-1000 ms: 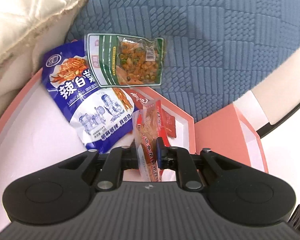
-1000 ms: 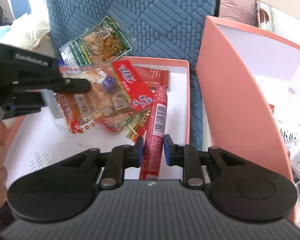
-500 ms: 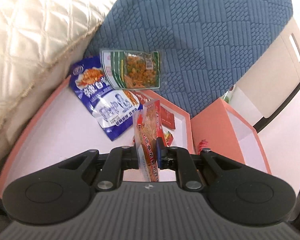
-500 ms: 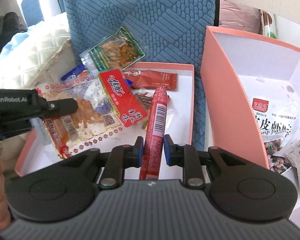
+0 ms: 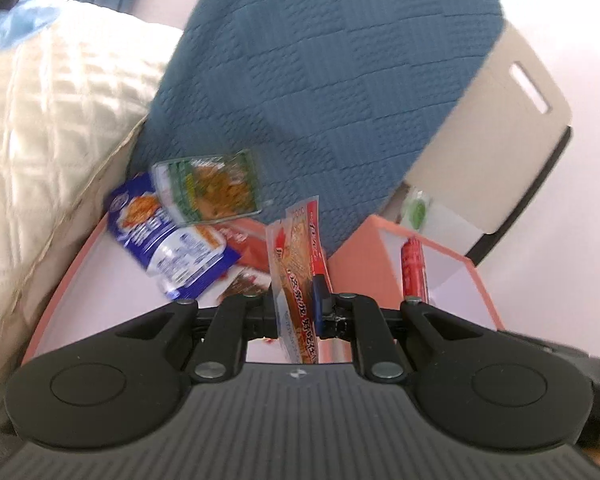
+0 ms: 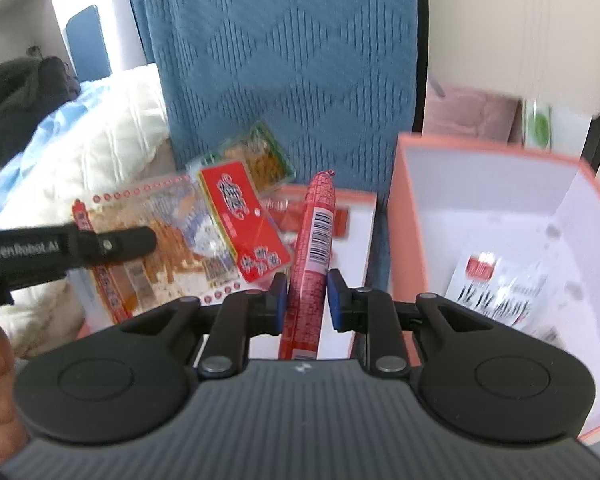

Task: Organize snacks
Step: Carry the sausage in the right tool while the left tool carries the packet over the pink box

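Snacks were lifted for sorting: left gripper (image 5: 298,304) pinched a flat packet (image 5: 296,264), right gripper (image 6: 307,300) clamped a sausage stick (image 6: 314,240), near the deep box (image 6: 416,216).

The right gripper (image 6: 307,298) is clamped on a red sausage stick (image 6: 314,240), which points away from the camera with a barcode on its upper side. Behind it lies a shallow pink tray (image 6: 362,216) with a white floor, holding red snack packets. At the left, the left gripper (image 6: 76,246) reaches in from the edge and grips a large clear packet with a red label (image 6: 172,236), held up over the tray. A green packet (image 6: 266,156) lies at the tray's far end on blue quilted fabric (image 6: 284,52). To the right stands a deeper pink box (image 6: 412,216) with a white packet (image 6: 496,284) inside.
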Action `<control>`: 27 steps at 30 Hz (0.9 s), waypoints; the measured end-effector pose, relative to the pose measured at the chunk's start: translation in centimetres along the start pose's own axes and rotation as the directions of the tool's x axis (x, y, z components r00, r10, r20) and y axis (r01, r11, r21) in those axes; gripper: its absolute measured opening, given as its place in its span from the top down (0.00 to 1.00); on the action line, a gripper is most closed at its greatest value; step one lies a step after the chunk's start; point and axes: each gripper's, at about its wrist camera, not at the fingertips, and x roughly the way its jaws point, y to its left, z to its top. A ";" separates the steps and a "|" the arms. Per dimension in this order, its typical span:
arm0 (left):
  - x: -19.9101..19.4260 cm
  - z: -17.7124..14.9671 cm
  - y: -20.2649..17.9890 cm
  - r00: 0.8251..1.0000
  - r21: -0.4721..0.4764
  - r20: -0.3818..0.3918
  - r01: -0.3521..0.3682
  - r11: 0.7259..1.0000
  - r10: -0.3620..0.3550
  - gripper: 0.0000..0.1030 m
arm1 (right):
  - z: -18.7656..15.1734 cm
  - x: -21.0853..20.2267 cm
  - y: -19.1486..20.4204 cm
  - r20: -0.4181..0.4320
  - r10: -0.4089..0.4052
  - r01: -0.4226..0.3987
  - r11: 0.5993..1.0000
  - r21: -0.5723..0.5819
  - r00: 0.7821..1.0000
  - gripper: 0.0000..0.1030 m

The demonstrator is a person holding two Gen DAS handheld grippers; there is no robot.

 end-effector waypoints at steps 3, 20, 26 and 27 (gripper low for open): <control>-0.7 0.9 -1.8 1.000 0.031 0.000 0.015 0.999 -0.015 0.85 | 1.5 -1.5 -0.4 0.024 -0.003 0.004 1.000 -0.019 1.000 0.76; -1.7 3.2 -12.6 0.994 0.208 -0.052 0.108 0.972 -0.099 0.85 | 4.8 -7.0 -5.0 0.091 -0.074 0.077 0.996 -0.038 0.993 0.76; -0.4 2.6 -16.3 0.989 0.246 -0.071 0.143 0.959 -0.129 0.85 | 4.8 -8.3 -7.4 0.111 -0.121 0.127 0.991 -0.044 0.986 0.76; -0.1 2.5 -16.7 0.988 0.250 -0.071 0.150 0.957 -0.136 0.85 | 4.6 -8.4 -7.9 0.110 -0.130 0.136 0.990 -0.045 0.985 0.76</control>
